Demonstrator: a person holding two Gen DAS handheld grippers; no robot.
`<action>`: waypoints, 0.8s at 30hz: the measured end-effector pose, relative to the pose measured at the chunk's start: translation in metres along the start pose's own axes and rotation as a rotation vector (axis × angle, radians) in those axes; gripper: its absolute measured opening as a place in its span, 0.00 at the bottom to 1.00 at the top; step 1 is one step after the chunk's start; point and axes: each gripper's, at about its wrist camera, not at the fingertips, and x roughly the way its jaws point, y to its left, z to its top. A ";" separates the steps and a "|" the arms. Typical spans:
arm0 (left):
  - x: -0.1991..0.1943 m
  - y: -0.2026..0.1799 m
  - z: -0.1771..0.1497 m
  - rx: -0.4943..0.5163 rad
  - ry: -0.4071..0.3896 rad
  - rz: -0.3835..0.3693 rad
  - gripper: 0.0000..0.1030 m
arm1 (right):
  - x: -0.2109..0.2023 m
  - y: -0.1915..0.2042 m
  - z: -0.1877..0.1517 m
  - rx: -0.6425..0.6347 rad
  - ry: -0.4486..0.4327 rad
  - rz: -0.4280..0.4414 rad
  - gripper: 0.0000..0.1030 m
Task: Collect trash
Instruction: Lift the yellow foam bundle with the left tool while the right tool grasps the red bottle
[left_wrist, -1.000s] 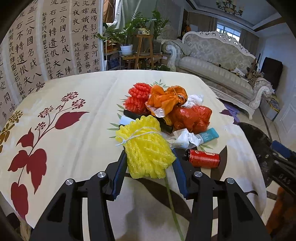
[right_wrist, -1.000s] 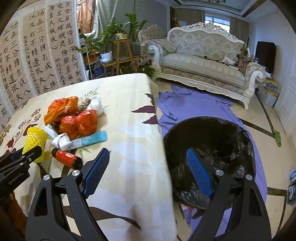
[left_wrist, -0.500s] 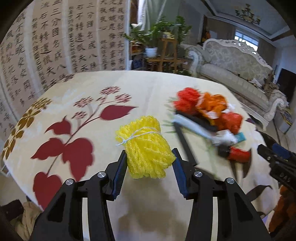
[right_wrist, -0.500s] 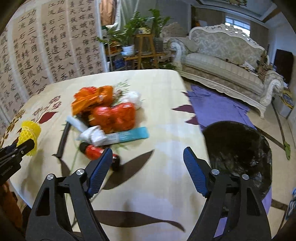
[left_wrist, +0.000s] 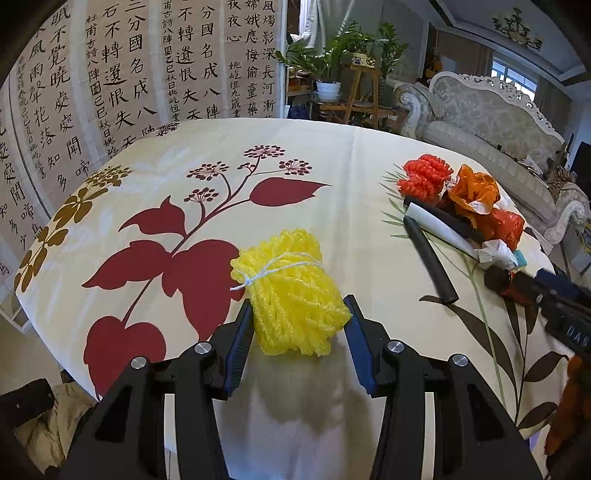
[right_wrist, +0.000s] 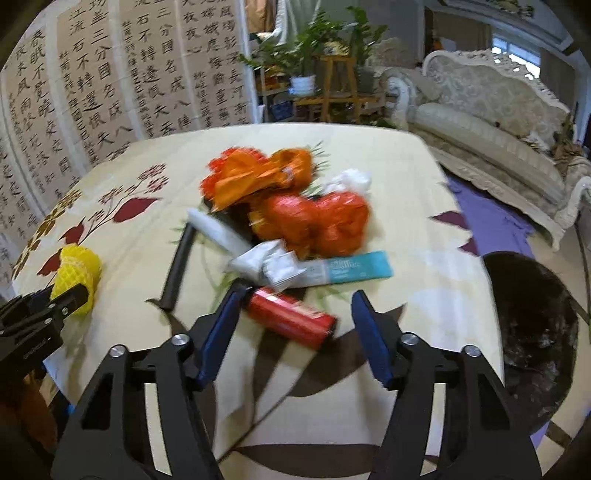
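Observation:
My left gripper (left_wrist: 297, 321) is shut on a yellow foam net bundle (left_wrist: 291, 291) tied with white string, held above the near left part of the floral tablecloth (left_wrist: 184, 177); it also shows in the right wrist view (right_wrist: 75, 277). My right gripper (right_wrist: 293, 314) is open and empty, its fingers either side of a red can (right_wrist: 291, 319) lying on the table. Behind the can lies a pile: a teal tube (right_wrist: 347, 269), white wrappers (right_wrist: 266, 262), red bag (right_wrist: 317, 225), orange bag (right_wrist: 258, 173), a black tube (right_wrist: 179, 266).
A black bin lined with a bag (right_wrist: 532, 328) stands on the floor right of the table. A purple cloth (right_wrist: 495, 225) lies beyond it, then a white sofa (right_wrist: 491, 122). A calligraphy screen (left_wrist: 110, 81) and plants (left_wrist: 332, 59) stand behind the table.
My left gripper has carried the yellow bundle left, away from the pile. My right gripper has swung left from the bin to over the red can.

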 end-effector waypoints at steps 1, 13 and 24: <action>0.000 0.000 0.000 -0.006 0.001 -0.003 0.47 | 0.001 0.002 -0.001 -0.002 0.010 0.010 0.57; 0.000 0.005 -0.001 -0.023 -0.006 -0.014 0.47 | -0.001 0.017 -0.011 -0.034 0.047 0.066 0.48; -0.001 0.012 0.000 -0.023 -0.021 0.010 0.47 | 0.013 0.031 -0.006 -0.079 0.069 0.092 0.27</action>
